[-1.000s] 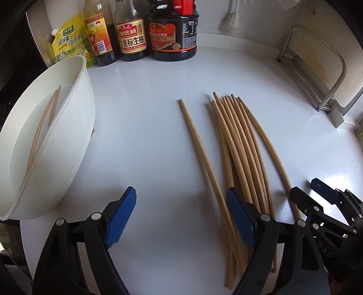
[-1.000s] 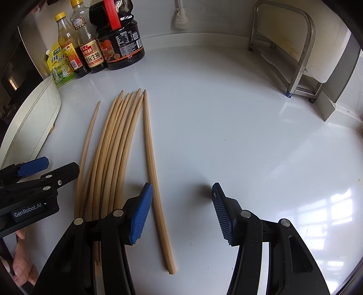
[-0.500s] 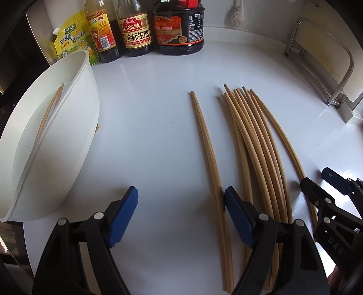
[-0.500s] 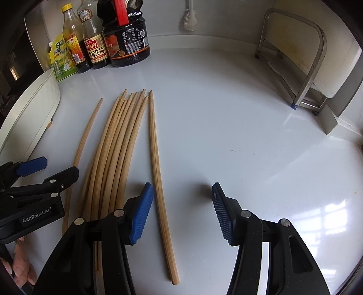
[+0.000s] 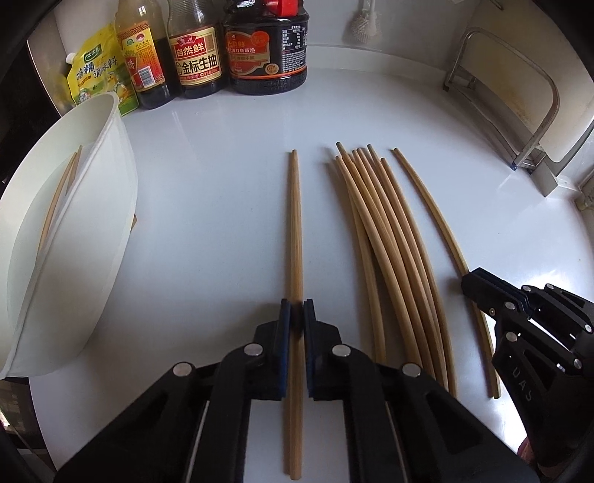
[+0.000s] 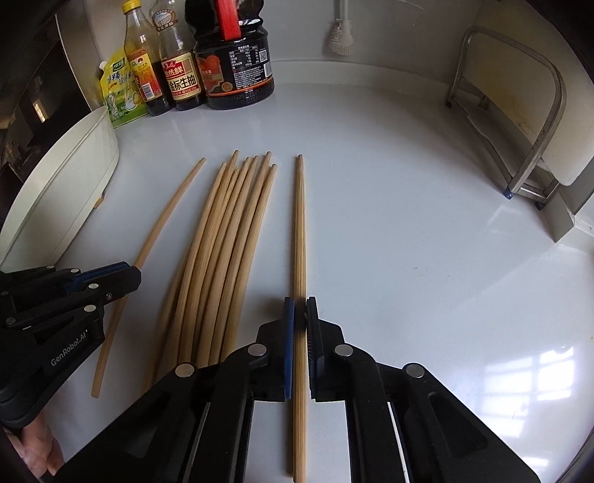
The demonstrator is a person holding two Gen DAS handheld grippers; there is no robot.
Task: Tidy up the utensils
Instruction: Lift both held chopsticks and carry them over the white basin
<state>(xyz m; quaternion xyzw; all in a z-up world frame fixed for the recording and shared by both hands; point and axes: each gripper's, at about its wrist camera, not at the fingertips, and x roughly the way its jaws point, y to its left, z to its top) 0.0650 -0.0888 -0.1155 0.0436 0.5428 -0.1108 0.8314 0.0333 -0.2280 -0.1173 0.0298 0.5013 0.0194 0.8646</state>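
Both my tongs are now clamped, where half a second ago each stood wide open over the white counter (image 5: 230, 178). The left tongs (image 5: 296, 315) pinch the lone left chopstick (image 5: 295, 223) between blue pads, near its thick end; the right tongs (image 6: 300, 308) pinch the lone right chopstick (image 6: 300, 223) the same way. Each held stick runs straight away from its camera and lies along the counter; I cannot tell whether either has left the surface.

Between the two held sticks the bundle (image 5: 386, 237) of loose chopsticks lies fanned on the counter, tips pointing far, its near ends just beside my left tongs. It has not shifted since the earlier frame.

At far left the white tub (image 5: 74, 230) sits with two chopsticks (image 5: 59, 193) leaning inside it, its rim well apart from the left stick, with bare counter between them. Sauce bottles (image 5: 196, 55) and a yellow pouch (image 5: 96, 70) line the far edge, the pouch just behind the tub. A metal rack (image 6: 519, 122) stands at the far right against the wall, and a wide stretch of bare counter lies right of my right tongs. A brush (image 6: 341, 33) hangs on the back wall.
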